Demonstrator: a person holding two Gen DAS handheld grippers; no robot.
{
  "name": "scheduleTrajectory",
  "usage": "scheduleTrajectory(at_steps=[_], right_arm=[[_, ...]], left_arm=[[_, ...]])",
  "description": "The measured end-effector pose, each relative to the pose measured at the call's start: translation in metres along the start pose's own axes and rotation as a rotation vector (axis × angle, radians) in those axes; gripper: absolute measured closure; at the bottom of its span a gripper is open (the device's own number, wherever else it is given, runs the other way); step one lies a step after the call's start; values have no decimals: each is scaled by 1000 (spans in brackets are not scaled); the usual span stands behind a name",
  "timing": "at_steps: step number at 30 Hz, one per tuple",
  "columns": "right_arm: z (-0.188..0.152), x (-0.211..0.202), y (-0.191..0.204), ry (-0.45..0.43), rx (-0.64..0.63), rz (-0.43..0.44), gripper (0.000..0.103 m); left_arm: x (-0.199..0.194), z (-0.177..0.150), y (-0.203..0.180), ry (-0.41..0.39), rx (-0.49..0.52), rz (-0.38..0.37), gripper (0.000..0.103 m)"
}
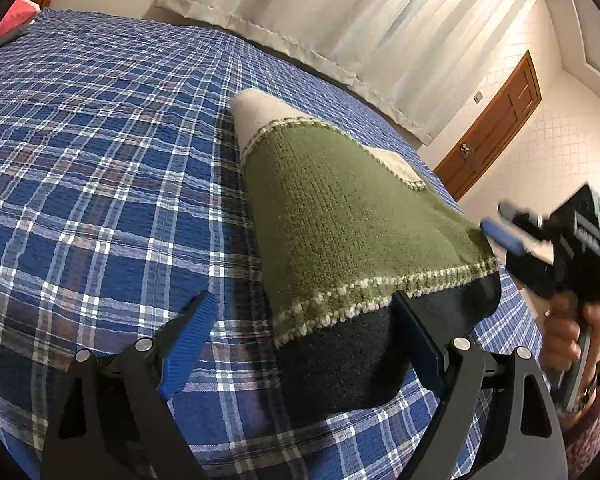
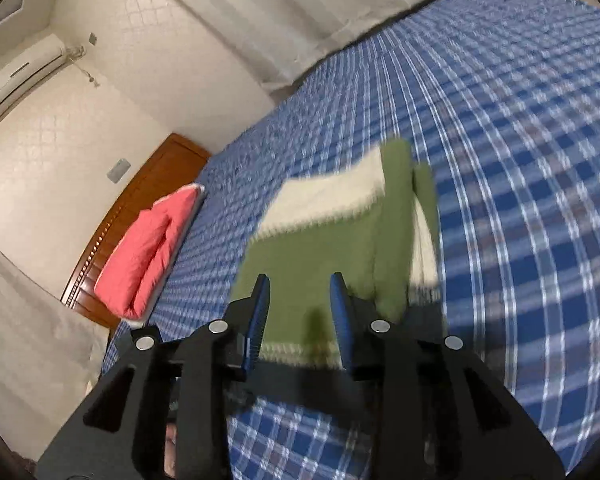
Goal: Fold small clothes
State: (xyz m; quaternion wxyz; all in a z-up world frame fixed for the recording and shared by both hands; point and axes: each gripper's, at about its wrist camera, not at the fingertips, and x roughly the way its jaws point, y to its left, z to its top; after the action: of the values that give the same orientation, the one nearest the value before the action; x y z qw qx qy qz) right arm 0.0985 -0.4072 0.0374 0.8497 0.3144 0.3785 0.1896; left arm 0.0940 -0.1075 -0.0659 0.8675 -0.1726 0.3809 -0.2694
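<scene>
Both my grippers, left [image 1: 300, 344] and right [image 2: 300, 316], had fingers wide, empty. Sweater [image 1: 340, 216] at 12; I'd pinch hem corners evenly.

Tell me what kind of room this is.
Most likely a bedroom. A bed under a blue plaid bedspread fills the view, with a red pillow against a wooden headboard. White curtains hang behind it, and an air conditioner is mounted high on the wall.
</scene>
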Motion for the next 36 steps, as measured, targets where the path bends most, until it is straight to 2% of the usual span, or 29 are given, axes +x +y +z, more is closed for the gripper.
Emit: scheduleTrajectory(at_steps=[2, 3, 5, 7, 10, 12, 13, 14, 15, 16, 18, 21, 25, 28, 32, 36], right_arm=[[-9, 5, -15, 14, 26, -53, 73], [-13, 8, -26, 23, 53, -53, 75], [-19, 12, -40, 29, 94, -20, 87], [-24, 13, -43, 23, 87, -25, 93], [-27, 11, -48, 15, 120, 15, 92], [-27, 4, -45, 3, 133, 39, 85], [-25, 0, -43, -4, 128, 48, 68], [-23, -8, -37, -18, 117, 66, 47], [-22, -14, -33, -32, 108, 72, 37], [-19, -23, -28, -64, 94, 43, 19], [-11, -40, -26, -114, 67, -4, 17], [0, -43, -39, -110, 107, -14, 16], [7, -23, -66, -36, 204, 17, 16], [10, -5, -76, 6, 249, 30, 16], [14, 19, -79, 69, 251, 19, 16], [19, 39, -68, 146, 197, 13, 16]], left_arm=[[0, 0, 0, 1, 0, 0, 17], [0, 0, -1, 1, 3, 3, 17], [1, 0, 0, 4, 6, 8, 17], [0, 0, 0, 5, 4, 5, 16], [1, -1, -1, 13, 1, 4, 16], [-3, 1, 2, 14, -20, -21, 16], [-5, 3, 4, 15, -35, -42, 16], [-10, 5, 7, 17, -57, -77, 16], [-14, 7, 9, 13, -72, -100, 16], [-19, 10, 13, 1, -92, -125, 16], [-23, 20, 19, 4, -126, -175, 16], [-14, 36, 25, 48, -164, -223, 16], [3, 55, 29, 96, -167, -258, 16], [17, 61, 36, 141, -205, -306, 16], [27, 62, 43, 175, -222, -319, 16], [28, 62, 44, 187, -200, -348, 15]])
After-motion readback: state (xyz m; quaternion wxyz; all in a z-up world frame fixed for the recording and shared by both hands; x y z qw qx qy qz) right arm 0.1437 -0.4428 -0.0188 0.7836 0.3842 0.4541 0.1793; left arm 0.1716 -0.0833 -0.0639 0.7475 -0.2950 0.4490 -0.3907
